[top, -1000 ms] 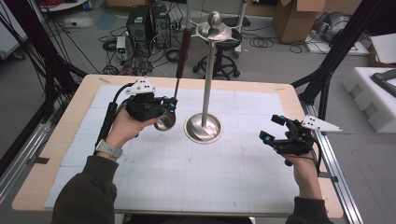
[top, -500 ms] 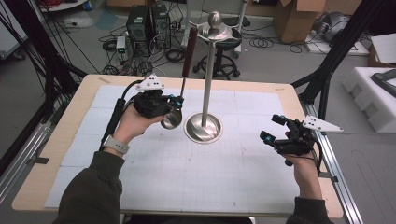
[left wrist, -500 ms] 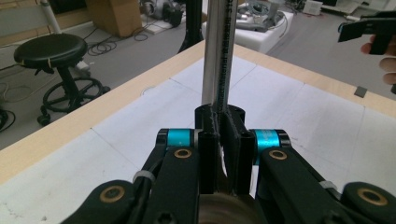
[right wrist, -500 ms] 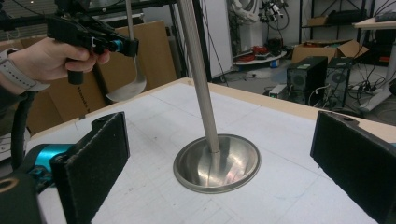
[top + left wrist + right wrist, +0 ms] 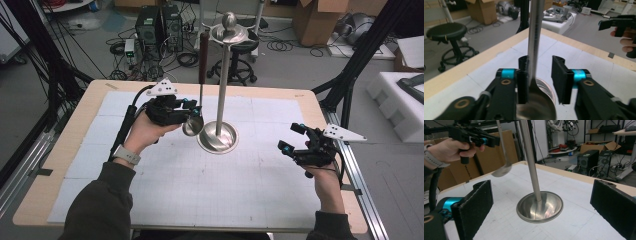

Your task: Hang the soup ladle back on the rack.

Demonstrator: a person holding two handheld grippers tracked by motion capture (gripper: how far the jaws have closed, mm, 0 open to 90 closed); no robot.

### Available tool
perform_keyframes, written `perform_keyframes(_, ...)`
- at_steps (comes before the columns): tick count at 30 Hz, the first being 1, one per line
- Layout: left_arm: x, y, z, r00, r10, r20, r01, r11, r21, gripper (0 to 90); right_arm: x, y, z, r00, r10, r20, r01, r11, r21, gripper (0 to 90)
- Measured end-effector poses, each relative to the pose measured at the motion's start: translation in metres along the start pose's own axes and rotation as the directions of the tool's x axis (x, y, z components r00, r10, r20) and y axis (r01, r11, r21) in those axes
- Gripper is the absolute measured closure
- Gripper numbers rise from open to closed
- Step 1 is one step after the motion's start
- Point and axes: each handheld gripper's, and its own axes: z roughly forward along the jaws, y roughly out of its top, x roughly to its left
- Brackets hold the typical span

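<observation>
A steel stand (image 5: pixel 221 90) with a round base and a ball-topped disc rises mid-table. A long spoon (image 5: pixel 193 125) with a dark handle (image 5: pixel 203 50) stands upright just left of its pole, top beside the disc; I cannot tell whether it hangs there. My left gripper (image 5: pixel 192 107) is around the spoon's stem (image 5: pixel 534 37). Its jaws have just been opening: the stem rests against one pad (image 5: pixel 522 75) with a gap to the other, the bowl (image 5: pixel 536 105) below. My right gripper (image 5: pixel 291 138) is open over the table's right side, with nothing between its pads (image 5: pixel 543 187).
The stand's base (image 5: pixel 539 206) lies ahead of the right gripper. A white gridded mat (image 5: pixel 200 185) covers the wooden table (image 5: pixel 40 190). Beyond the far edge are a black stool (image 5: pixel 239 65), computer towers (image 5: pixel 160 25) and cables; white foam blocks (image 5: pixel 400 100) sit at the right.
The left gripper has moved slightly right toward the stand, swinging the spoon's bowl closer to the pole, and its jaws have opened off the stem. The right gripper has stayed still.
</observation>
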Motion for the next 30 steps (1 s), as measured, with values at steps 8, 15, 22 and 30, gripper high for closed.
perform_keyframes(8,-0.011,-0.005,-0.023,0.9958,0.091,0.012,-0.090,0.9921,-0.088,36.6,0.001,0.000,0.000,1.0000,0.000,0.001,0.000,1.000,0.002,3.1)
perform_keyframes(15,-0.012,-0.019,-0.040,0.9892,0.128,0.071,-0.114,0.9783,-0.173,5.1,0.000,-0.001,0.001,1.0000,-0.002,0.002,0.002,1.000,0.011,3.1)
perform_keyframes(22,0.003,-0.036,-0.069,0.9927,0.103,0.062,-0.086,0.9687,-0.233,1.7,-0.001,0.000,0.000,1.0000,0.006,-0.005,-0.006,1.000,0.003,3.1)
perform_keyframes(30,0.013,-0.067,-0.090,0.9964,0.074,-0.042,-0.081,0.9731,-0.215,1.7,-0.001,-0.002,0.002,1.0000,0.004,-0.008,-0.004,1.000,0.016,3.1)
